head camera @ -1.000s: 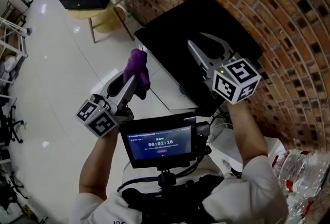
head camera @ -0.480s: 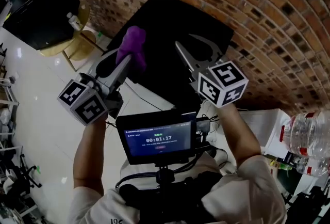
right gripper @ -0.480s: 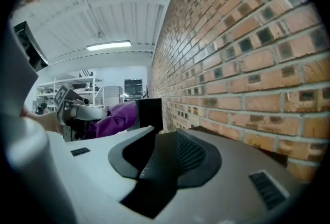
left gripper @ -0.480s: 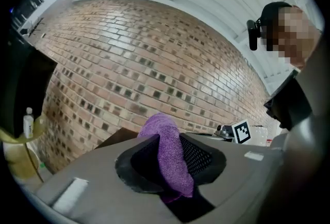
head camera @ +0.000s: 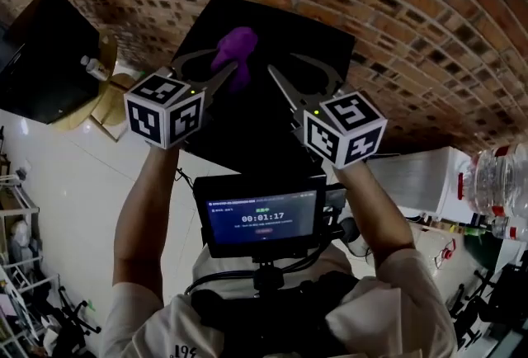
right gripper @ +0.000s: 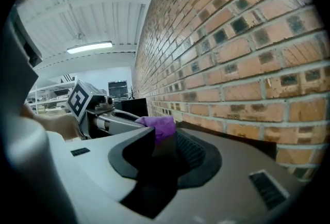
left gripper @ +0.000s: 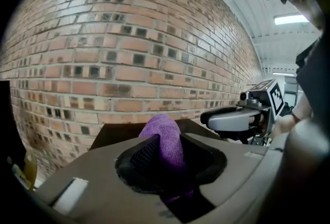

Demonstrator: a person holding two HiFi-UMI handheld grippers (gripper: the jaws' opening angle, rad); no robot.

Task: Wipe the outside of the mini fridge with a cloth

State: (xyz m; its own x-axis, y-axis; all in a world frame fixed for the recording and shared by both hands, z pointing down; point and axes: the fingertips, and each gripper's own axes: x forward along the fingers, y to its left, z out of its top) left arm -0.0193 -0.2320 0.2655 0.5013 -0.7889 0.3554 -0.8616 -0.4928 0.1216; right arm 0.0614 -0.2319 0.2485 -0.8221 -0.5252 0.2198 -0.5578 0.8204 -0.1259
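Note:
The black mini fridge stands against a brick wall, its flat top facing me. My left gripper hangs over the fridge's top, shut on a bunched purple cloth. In the left gripper view the cloth fills the gap between the jaws, which have just been opening a little with the cloth still pinched. My right gripper is beside it on the right, also over the top, open with nothing between its fingers. In the right gripper view the cloth shows beyond the empty jaws.
The brick wall runs right behind the fridge. A black cabinet and a round yellow stool with a bottle stand to the left. A white box and water bottles are on the right. White tiled floor lies in front.
Both grippers have swung in over the fridge's top towards the wall. The left one rolled its marker cube upward and closed in beside the right, cloth still held.

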